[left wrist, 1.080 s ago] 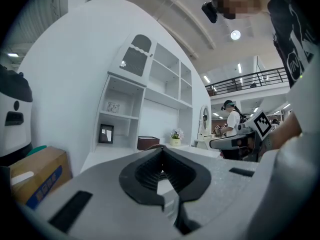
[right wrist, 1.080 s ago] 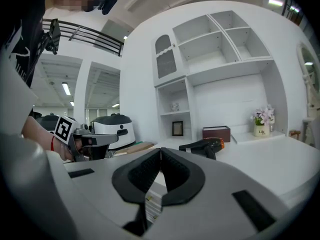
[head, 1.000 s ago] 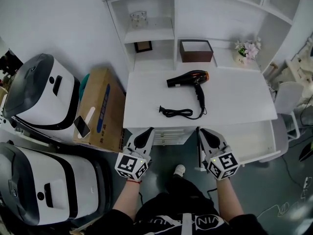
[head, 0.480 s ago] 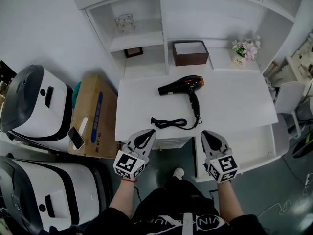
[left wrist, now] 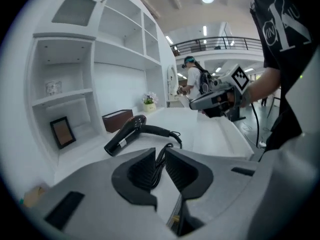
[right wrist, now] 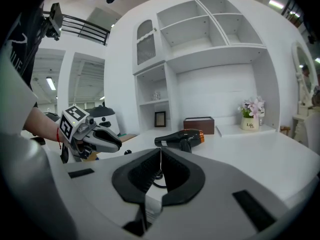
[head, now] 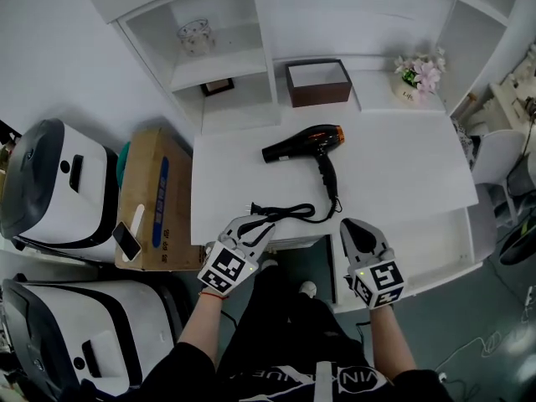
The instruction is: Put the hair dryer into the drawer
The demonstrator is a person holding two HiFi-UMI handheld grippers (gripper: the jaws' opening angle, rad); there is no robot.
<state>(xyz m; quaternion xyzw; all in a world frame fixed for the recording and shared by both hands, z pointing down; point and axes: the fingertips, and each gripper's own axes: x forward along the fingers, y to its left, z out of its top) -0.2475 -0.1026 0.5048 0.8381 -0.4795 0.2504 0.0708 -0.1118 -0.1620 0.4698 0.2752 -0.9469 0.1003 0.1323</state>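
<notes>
Head view: the white counter [head: 402,174] carries the hair dryer [head: 303,141] at its middle, untouched, its cord [head: 293,214] trailing to the counter's front edge. The left hand-held gripper [head: 265,228] has swung in to that edge, and its jaws have just been parting, with nothing pinched yet; it is probably going for the cord. The right hand-held gripper [head: 352,224] hangs pressed together and empty off the counter's front.

Hair dryer [head: 303,139] on white desk [head: 402,170]
</notes>
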